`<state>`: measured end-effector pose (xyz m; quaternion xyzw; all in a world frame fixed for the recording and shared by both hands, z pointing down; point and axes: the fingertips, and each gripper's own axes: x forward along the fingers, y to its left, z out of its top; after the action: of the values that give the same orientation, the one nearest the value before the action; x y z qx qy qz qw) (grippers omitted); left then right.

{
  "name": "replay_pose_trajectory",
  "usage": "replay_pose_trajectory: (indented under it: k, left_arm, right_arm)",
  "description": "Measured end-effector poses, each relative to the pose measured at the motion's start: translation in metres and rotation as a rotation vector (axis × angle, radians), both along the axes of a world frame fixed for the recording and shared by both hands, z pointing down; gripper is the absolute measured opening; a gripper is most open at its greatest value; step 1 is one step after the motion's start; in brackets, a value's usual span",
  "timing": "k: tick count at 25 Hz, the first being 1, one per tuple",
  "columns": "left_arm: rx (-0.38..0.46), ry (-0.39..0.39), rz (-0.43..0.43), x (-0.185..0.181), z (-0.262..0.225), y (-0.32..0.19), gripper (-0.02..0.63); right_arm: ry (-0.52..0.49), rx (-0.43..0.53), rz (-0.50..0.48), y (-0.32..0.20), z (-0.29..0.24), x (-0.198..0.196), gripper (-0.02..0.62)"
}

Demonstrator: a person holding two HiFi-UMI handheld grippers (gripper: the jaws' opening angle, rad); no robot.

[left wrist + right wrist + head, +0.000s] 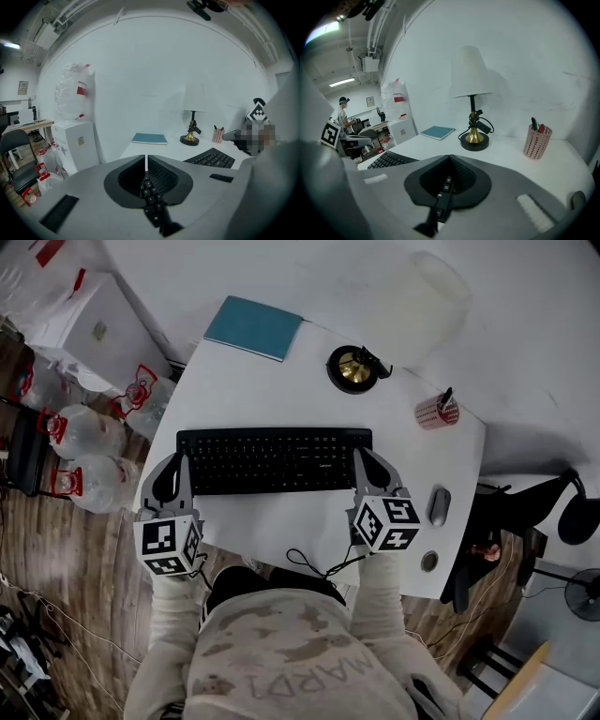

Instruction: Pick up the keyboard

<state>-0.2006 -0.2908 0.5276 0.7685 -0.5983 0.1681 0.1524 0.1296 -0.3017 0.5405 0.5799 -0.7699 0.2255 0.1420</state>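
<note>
Your left gripper (176, 461) and right gripper (362, 457) both have jaws together, one at each end of the keyboard (272, 460). Their bodies cover the tips, so contact is unclear.

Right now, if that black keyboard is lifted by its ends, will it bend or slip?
Probably stiff: the keyboard is one long, flat slab. Likely light, being thin. It could tilt if raised unevenly, since the left gripper and right gripper sit at opposite ends.
</note>
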Motion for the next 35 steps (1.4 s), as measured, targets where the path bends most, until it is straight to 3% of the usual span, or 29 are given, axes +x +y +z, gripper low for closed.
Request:
replay_pose_trajectory:
  k: [4,7,14,22,28,35]
  left_arm:
    - [-0.056,0.012,-0.015,-0.005,0.014,0.003,0.008]
    - [-0.093,0.005,-0.01,-0.007,0.023,0.006,0.055]
    - [-0.17,-0.008,0.002,-0.01,0.038,0.012,0.134]
    - [-0.245,0.035,-0.01,-0.014,0.053,0.021,0.23]
    - [-0.3,0.07,-0.026,-0.016,0.062,0.03,0.278]
    - [-0.334,0.111,-0.021,-0.013,0.07,0.036,0.305]
  right_arm:
    - [0.018,-0.046,0.012,0.002,0.012,0.009,0.012]
    - [0.023,-0.071,0.031,0.004,0.019,0.018,0.014]
    - [0.032,-0.148,0.041,0.011,0.039,0.03,0.139]
    - [0.035,-0.203,0.053,0.019,0.052,0.042,0.228]
    - [0.011,-0.234,0.072,0.027,0.061,0.049,0.276]
    - [-0.092,-0.229,0.072,0.034,0.06,0.051,0.299]
